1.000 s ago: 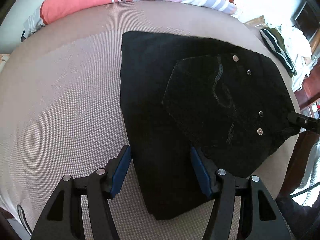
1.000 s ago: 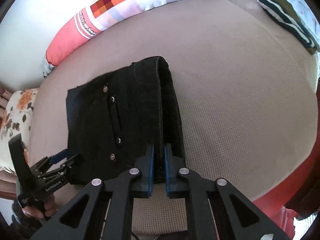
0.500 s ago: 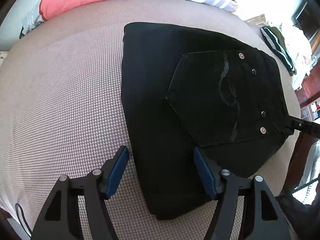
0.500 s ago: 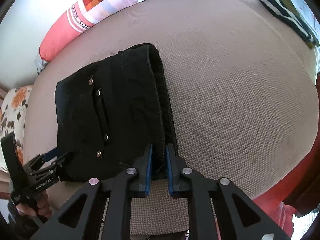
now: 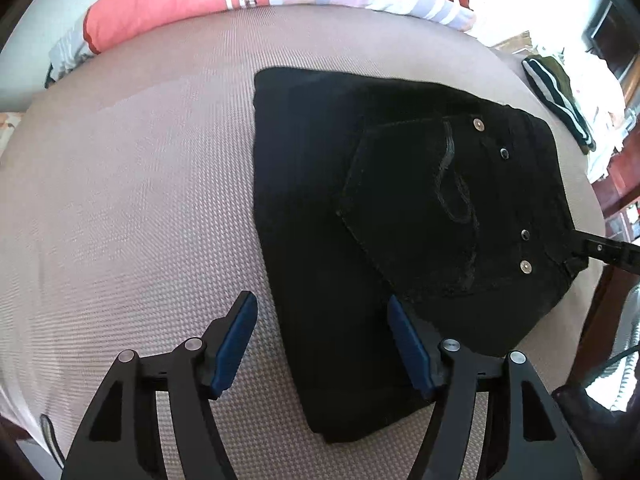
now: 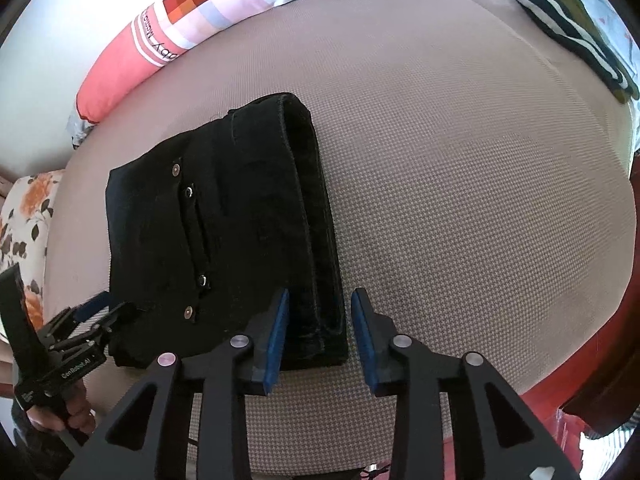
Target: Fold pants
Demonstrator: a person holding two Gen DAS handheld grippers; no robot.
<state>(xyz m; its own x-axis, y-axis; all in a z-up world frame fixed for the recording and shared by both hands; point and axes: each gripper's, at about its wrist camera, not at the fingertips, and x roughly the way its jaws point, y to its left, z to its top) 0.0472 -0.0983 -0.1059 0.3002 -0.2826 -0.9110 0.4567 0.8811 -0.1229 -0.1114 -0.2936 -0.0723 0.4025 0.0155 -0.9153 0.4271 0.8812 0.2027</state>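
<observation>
The black pants are lying folded into a compact stack on the tan bed, back pocket facing up. The left tongs are hovering over the stack's near corner with their jaws wide apart, clamping nothing. The right tongs are opening at this moment, their blue pads straddling the thick folded edge without pressing it. A striped pillow is lying along the bed's far side, and a dark striped garment is sitting at its far right corner.
</observation>
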